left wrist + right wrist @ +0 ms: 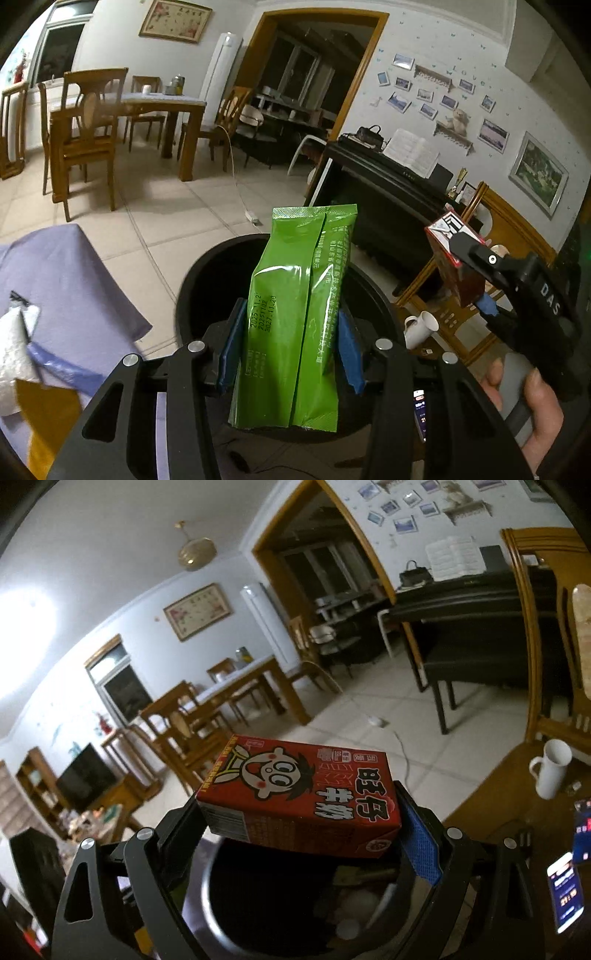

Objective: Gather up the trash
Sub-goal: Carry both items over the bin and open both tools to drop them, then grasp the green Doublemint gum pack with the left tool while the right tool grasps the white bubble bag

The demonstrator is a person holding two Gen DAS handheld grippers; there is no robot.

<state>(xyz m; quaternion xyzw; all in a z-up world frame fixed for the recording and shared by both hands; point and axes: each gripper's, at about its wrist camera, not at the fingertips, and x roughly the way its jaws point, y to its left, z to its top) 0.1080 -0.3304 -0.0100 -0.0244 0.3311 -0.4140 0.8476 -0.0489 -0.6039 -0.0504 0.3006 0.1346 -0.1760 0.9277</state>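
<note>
A: What has the left gripper (288, 347) got?
B: Its blue pads pinch a green foil packet (295, 314), held upright over the black trash bin (207, 273).
A: And the right gripper (303, 823)?
B: Its jaws clamp a red milk carton (299, 794) lying sideways above the same bin, to the packet's right. A white mug (550, 771) stands on the wooden table at the far right.

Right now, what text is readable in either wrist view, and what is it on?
"2025.11.2", "20251102", "2027.11.20": date stamps on the green pouch in the left gripper; its other print is too small.
"DAS": body of the right gripper.
"旺仔牛奶", upside down: red milk carton in that gripper; small print blurred.
Phone screen: unreadable.
</note>
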